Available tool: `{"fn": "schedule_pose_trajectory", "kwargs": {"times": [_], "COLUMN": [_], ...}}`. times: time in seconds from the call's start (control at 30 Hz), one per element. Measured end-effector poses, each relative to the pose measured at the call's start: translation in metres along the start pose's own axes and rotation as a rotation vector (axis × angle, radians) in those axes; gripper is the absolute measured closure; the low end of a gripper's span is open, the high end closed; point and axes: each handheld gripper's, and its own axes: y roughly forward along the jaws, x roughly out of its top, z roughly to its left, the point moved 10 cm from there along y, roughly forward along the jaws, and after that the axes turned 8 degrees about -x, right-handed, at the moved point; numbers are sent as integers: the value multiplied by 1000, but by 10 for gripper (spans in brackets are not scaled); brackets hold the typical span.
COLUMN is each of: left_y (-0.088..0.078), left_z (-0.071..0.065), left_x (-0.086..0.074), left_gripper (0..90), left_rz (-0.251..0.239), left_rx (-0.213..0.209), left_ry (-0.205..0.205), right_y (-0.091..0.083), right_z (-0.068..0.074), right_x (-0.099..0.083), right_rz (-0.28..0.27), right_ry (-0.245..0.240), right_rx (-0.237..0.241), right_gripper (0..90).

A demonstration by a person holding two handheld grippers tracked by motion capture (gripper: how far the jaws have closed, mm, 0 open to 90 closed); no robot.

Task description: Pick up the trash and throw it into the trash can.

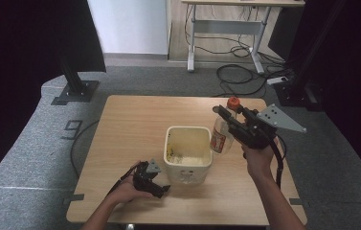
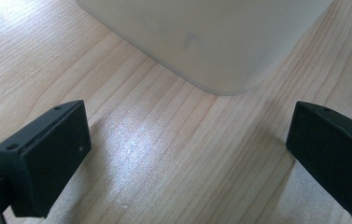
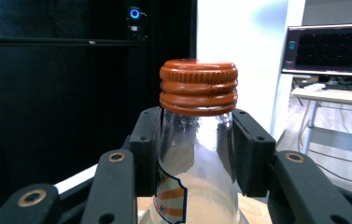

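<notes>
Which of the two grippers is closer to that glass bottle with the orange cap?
Right. The right gripper is clamped on the bottle neck, beside the cream bin; the left gripper sits open on the table, across the bin.

- My table is light wood and stands on grey carpet.
- Beyond its far edge stands a white-framed desk, with black cables looped on the floor under it.
- Off the far left corner, a black post's base plate sits on the carpet.
- A dark monitor rests on another desk further off.
</notes>
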Motion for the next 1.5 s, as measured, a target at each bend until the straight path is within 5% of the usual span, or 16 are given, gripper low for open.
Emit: {"fn": "schedule_pose_trajectory", "kwargs": {"times": [0.33, 0.73, 1.07, 1.5], "left_y": [0, 0, 0, 0], "left_z": [0, 0, 0, 0], "left_x": [0, 0, 0, 0], "left_gripper": [0, 0, 0, 0], "left_rz": [0, 3, 3, 2], "left_rx": [0, 0, -1, -1], "left_ry": [0, 2, 2, -1], "right_y": [13, 35, 46, 61], "right_z": [25, 55, 56, 48], "right_x": [-5, -31, -62, -125], "right_rz": [15, 75, 154, 294], "right_ry": [-4, -19, -22, -26], "right_rx": [49, 116, 122, 110], "right_gripper": [578, 579, 579, 579]}}
